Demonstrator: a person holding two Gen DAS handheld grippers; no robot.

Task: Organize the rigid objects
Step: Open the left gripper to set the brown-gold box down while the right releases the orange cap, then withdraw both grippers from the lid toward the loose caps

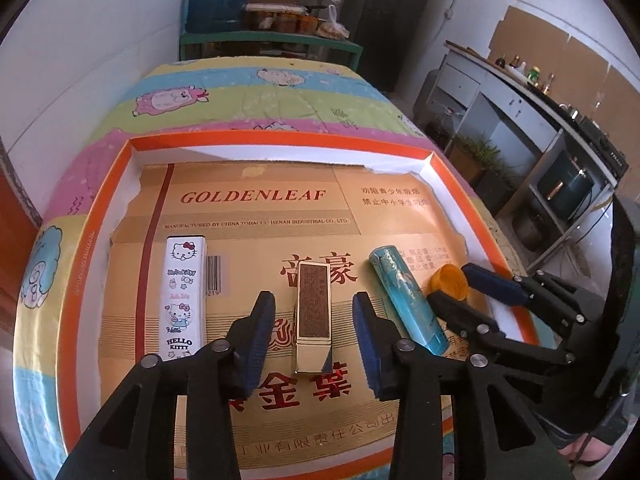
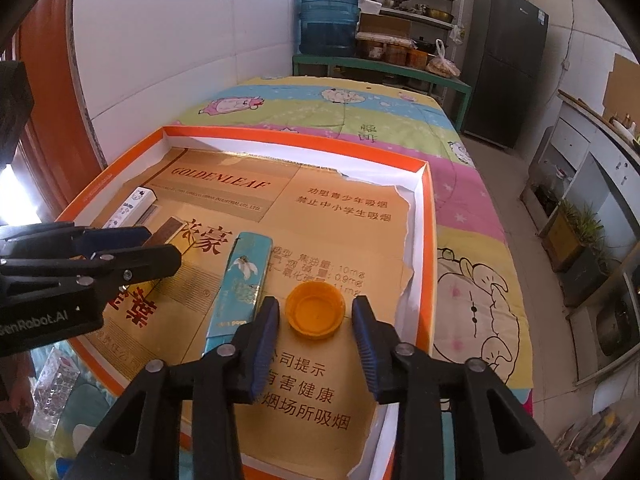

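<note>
Inside an orange-rimmed shallow tray (image 1: 128,148) lined with gold printed cardboard (image 1: 248,200), on a bed with a cartoon quilt (image 1: 280,92): four items side by side. Farthest left, a white Hello Kitty box (image 1: 182,298); next, a gold box (image 1: 314,316) lying flat between the spread fingers of the left gripper (image 1: 314,322), pads clear of its sides. Then a teal box (image 2: 240,284), just beside an orange cap (image 2: 315,310), open side up, between the parted, non-touching fingers of the right gripper (image 2: 316,328).
</note>
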